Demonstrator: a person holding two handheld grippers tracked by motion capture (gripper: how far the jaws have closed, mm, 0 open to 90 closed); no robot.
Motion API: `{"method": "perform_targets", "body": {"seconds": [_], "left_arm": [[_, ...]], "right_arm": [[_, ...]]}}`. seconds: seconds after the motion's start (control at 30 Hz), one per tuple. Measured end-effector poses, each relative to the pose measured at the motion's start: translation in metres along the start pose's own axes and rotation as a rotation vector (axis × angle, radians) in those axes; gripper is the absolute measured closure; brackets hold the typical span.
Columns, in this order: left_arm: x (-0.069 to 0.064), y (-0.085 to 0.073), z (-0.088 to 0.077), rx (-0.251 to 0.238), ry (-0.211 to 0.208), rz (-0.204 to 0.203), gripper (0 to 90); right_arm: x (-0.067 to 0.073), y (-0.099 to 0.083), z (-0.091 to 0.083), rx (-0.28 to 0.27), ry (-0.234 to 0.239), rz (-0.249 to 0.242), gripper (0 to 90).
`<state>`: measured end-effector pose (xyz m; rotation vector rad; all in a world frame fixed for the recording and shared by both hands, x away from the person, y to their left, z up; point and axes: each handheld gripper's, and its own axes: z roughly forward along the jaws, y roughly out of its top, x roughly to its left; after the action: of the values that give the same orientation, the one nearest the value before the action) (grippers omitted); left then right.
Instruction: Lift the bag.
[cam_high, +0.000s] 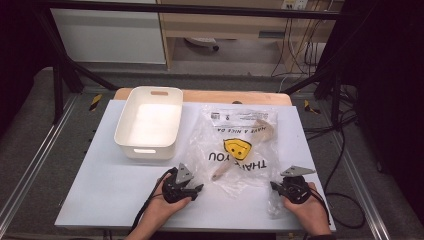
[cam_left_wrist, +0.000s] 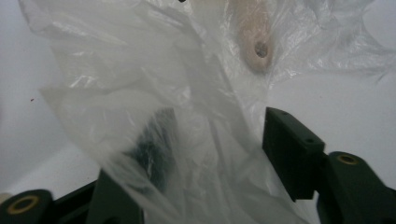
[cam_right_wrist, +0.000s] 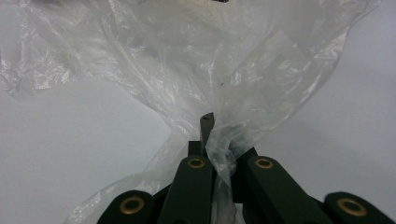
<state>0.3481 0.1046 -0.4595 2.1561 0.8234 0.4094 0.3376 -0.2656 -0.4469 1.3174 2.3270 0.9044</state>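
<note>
A clear plastic bag (cam_high: 240, 145) printed with a yellow smiley and "THANK YOU" lies on the white table (cam_high: 105, 190). Inside it is a wooden utensil (cam_high: 265, 131), whose handle end with a hole (cam_left_wrist: 255, 44) shows through the film. My left gripper (cam_high: 197, 190) sits at the bag's near left corner. Its jaws stand apart with loose bag film (cam_left_wrist: 140, 70) draped between them (cam_left_wrist: 217, 126), and one jaw is veiled by the plastic. My right gripper (cam_high: 275, 186) is at the near right corner, shut (cam_right_wrist: 210, 121) on a bunched strip of the bag (cam_right_wrist: 187, 56).
An empty white plastic tub (cam_high: 149, 122) with handle slots stands at the table's back left. A wooden board edge (cam_high: 200, 95) runs along the far side. Black frame bars and cables surround the table. Bare white surface lies left of my left hand.
</note>
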Motion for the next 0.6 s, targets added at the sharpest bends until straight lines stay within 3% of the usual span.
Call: {"method": "perform_targets", "body": {"seconds": [0.1, 0.27, 0.4, 0.6], "left_arm": [[0.000, 0.000, -0.001, -0.005, -0.001, -0.005, 67.6], [0.002, -0.001, -0.001, -0.009, -0.018, -0.015, 84.7], [0.006, -0.002, -0.002, -0.021, -0.043, -0.050, 90.0], [0.014, 0.005, -0.015, -0.082, -0.050, -0.061, 90.0]], "right_arm": [[0.000, 0.000, 0.000, -0.002, 0.000, -0.002, 90.0], [0.000, 0.000, 0.000, -0.001, -0.002, -0.007, 90.0], [0.001, 0.000, 0.000, 0.000, -0.004, -0.013, 90.0], [0.003, 0.003, 0.000, -0.002, 0.001, -0.031, 90.0]]}}
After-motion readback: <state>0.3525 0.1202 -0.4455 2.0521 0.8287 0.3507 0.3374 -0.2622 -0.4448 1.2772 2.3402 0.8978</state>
